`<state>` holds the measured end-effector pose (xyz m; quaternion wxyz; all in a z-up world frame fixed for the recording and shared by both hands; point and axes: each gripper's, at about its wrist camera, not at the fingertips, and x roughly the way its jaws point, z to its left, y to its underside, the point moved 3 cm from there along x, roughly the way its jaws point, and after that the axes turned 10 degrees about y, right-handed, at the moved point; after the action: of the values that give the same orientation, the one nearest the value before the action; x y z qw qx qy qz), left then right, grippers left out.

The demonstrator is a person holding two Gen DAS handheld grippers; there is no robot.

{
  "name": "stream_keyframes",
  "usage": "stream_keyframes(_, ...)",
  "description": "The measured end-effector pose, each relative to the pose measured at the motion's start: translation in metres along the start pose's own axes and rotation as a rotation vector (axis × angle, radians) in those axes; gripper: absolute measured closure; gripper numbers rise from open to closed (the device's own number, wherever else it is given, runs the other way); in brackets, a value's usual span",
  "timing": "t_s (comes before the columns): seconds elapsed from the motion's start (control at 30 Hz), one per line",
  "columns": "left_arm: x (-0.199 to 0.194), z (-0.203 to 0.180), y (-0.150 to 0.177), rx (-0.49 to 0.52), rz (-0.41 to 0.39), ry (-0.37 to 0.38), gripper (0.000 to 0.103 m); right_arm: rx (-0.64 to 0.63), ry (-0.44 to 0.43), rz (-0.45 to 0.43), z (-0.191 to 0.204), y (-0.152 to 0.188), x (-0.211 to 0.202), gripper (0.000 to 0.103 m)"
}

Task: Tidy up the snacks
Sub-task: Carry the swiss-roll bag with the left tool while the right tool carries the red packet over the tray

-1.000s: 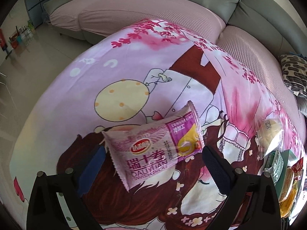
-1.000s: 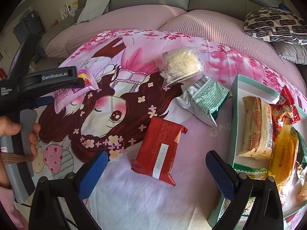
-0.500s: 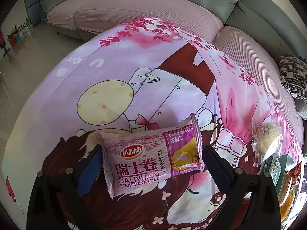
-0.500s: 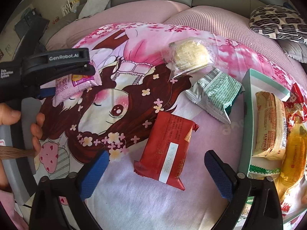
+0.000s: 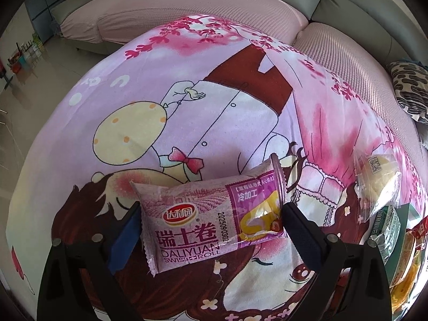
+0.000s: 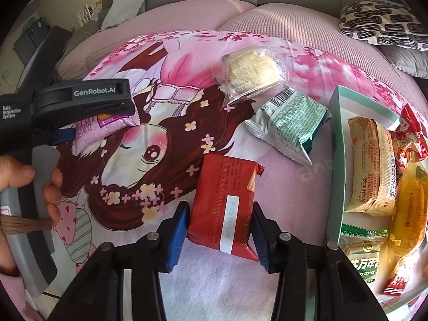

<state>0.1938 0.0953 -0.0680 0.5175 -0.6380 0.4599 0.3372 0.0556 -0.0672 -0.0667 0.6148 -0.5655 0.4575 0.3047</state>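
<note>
A purple Swiss roll packet (image 5: 211, 219) lies on the pink cartoon cloth between the fingers of my left gripper (image 5: 208, 227), which touch both its ends; it also shows in the right wrist view (image 6: 104, 127). A red snack packet (image 6: 226, 208) lies between the fingers of my right gripper (image 6: 219, 236), which press its two sides. A green tray (image 6: 337, 144) at the right holds several snacks.
A clear-wrapped yellow cake (image 6: 252, 73) and a green-white packet (image 6: 290, 124) lie on the cloth left of the tray. A pink-covered grey sofa (image 5: 187, 8) curves behind. A patterned cushion (image 6: 382, 24) sits at the far right. The cloth falls away at the left to the floor (image 5: 29, 80).
Both grippers moved forward over their packets. The right gripper's fingers closed from wide open onto the red packet. The left gripper's fingers came in against the purple packet's ends.
</note>
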Motion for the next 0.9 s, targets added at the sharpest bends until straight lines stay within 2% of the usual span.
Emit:
stream_keyframes(0.4, -0.001, -0.012, 0.007, 0.017, 0.019, 0.021, 0.021, 0.009, -0.002, -0.006, -0.004, -0.001, -0.004, 0.061)
stream_keyframes(0.9, -0.015, -0.019, 0.011, 0.019, -0.004, 0.063, 0.023, 0.005, -0.01, -0.038, -0.005, -0.003, -0.021, 0.061)
